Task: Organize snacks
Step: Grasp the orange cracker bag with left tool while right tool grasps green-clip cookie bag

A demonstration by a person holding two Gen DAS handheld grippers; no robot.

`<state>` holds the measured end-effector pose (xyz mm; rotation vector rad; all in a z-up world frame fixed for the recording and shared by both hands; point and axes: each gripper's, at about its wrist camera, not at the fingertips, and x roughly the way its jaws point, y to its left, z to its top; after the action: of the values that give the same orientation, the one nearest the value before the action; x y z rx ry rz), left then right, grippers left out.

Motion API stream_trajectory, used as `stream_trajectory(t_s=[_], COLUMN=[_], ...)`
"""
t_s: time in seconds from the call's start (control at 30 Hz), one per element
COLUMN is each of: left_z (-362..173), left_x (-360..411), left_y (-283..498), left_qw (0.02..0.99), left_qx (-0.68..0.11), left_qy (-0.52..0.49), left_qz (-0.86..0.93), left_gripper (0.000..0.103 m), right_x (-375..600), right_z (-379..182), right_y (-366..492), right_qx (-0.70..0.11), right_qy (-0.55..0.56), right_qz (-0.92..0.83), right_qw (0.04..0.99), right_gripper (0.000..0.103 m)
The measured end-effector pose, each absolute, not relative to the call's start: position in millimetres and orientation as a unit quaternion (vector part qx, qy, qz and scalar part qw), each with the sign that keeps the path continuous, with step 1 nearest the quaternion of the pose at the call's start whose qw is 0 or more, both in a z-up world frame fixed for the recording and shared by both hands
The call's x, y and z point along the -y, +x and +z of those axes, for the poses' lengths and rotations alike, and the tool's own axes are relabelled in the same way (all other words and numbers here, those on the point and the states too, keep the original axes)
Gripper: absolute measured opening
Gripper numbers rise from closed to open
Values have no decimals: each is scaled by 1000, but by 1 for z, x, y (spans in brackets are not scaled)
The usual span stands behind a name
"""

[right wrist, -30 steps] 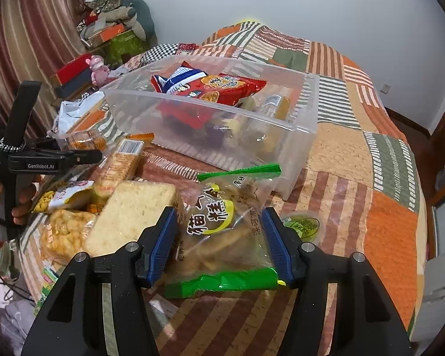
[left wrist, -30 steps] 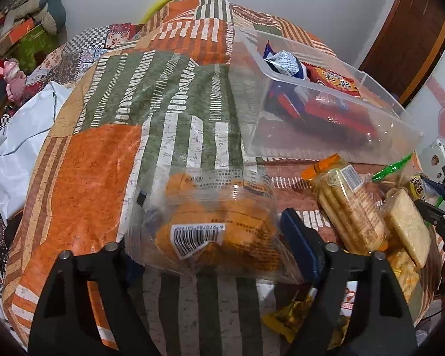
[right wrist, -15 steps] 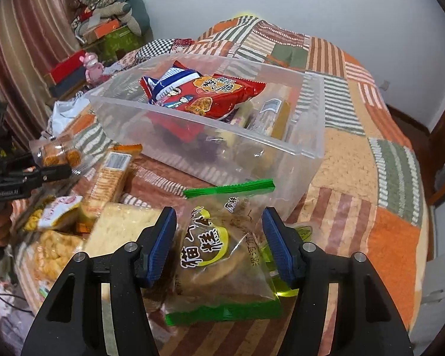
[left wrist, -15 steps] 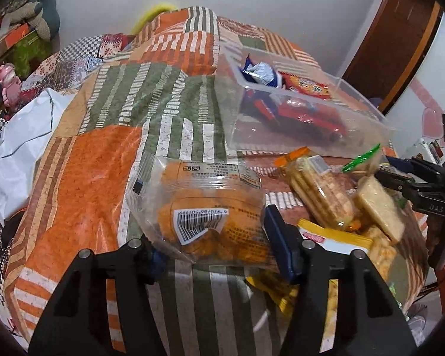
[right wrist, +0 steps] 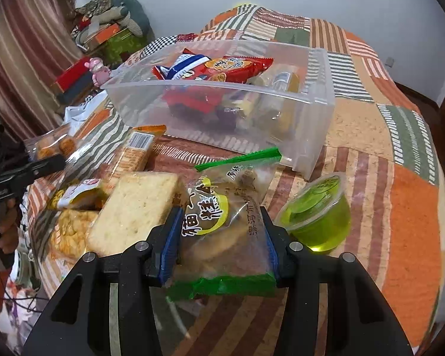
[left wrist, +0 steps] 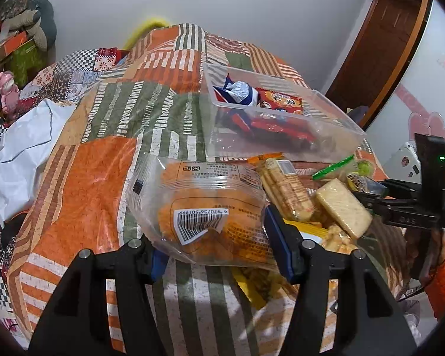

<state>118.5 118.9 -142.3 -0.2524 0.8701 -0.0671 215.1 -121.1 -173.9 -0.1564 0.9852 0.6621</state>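
My left gripper (left wrist: 215, 237) is shut on a clear bag of orange snacks (left wrist: 204, 207) and holds it above the quilt. My right gripper (right wrist: 221, 237) is shut on a green-edged bag of brown pastries (right wrist: 222, 225), lifted off the bed. A clear plastic bin (right wrist: 311, 101) stands beyond, holding red and blue snack packs (right wrist: 222, 65); it also shows in the left wrist view (left wrist: 335, 127). Loose snacks lie before it: a cracker sleeve (right wrist: 133, 154), a pale bread slab (right wrist: 136, 207) and a green jelly cup (right wrist: 320, 219).
The patchwork quilt (left wrist: 83, 178) covers the bed. A white cloth (left wrist: 17, 154) lies at the bed's left edge. Boxes and a pink toy (right wrist: 98, 69) sit at the far left. A wooden door (left wrist: 385, 59) stands at the right.
Both grippers have risen with their bags held. The green-edged bag has lifted off the bed, uncovering the green jelly cup at its right.
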Motion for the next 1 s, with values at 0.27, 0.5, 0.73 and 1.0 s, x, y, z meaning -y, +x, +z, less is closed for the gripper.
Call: stream_trajectory(t_s=[0.27,0.5,0.73,1.0], left_z=[-132,-116,-98,-81], left_x=[-113,-105,-97,-91], left_y=[117,122,134,158], left_qw=[904,910,918,924], left_qx=[-412,-397,-378,-361], left_qy=[-114,-114,-114,-119], left_qz=[-32,-37,-38,-47], left_gripper=[58,58,58,58], right_x=[122,133,137,136], right_z=[-165,-135,-110,-95], right_y=[206,193,197,213], right_qx=[-432,-392,-356,-330], right_qy=[-88,-84,-62,-47], right_qz=[308,315,322,319], right_qw=[843,860,875,887], right_gripper=[39,39,39,39])
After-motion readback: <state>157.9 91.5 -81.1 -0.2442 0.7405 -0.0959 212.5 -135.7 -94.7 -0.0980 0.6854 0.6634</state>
